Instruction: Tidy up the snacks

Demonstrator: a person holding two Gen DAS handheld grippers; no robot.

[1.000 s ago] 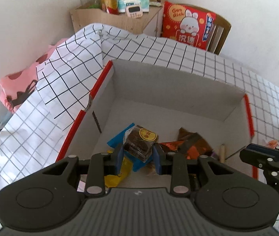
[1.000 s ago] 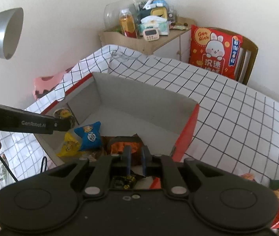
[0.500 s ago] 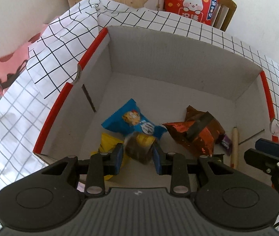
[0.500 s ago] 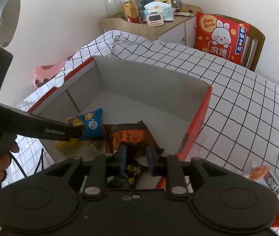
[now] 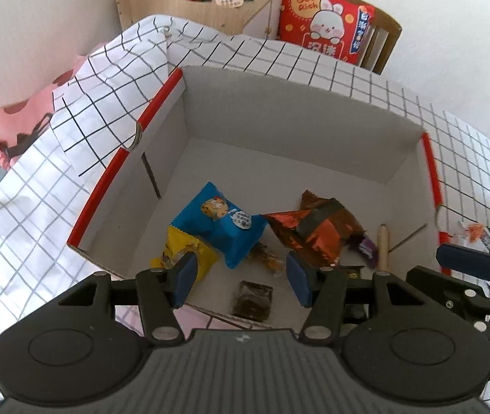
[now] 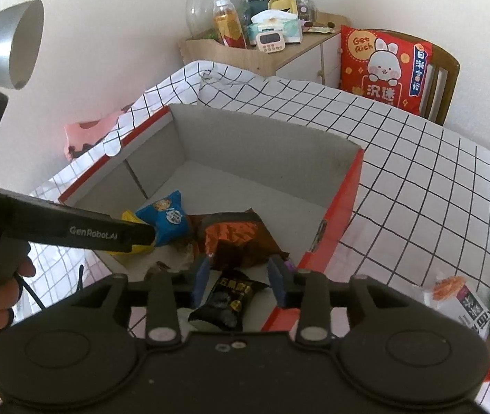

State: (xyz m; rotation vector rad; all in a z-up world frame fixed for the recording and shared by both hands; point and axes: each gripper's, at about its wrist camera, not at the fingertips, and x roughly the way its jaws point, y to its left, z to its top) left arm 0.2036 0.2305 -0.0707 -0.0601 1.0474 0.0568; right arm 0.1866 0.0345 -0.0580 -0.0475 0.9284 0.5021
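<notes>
Nearest, left tongs [image 5: 241, 276]: opening, pads apart and pressing on nothing, no longer clamped on the small dark brown square wrapped cake [image 5: 253, 300] held a second ago. Lies now loose on the floor of the open grey cardboard box with red rims [image 5: 124, 158], just inside its near wall, below the gap between the pads.

Right tongs [image 6: 238, 276]: shut a second ago, now opening too, with the black crinkled snack packet [image 6: 227, 302] under the gap near the box's near right corner and apparently free of the pads.

Means two more snacks delivered into the box, by the look of it; both tongs free for the next pick.

Further in, mid-floor: yellow packet [image 5: 179, 252], blue pillow packet with a cartoon face [image 5: 220, 220], orange-brown foil packet [image 5: 314, 231].

Beyond the box's right wall, on the checked-cloth counter [image 6: 417, 172]: more loose packets [image 6: 459, 296], not yet sorted.
</notes>
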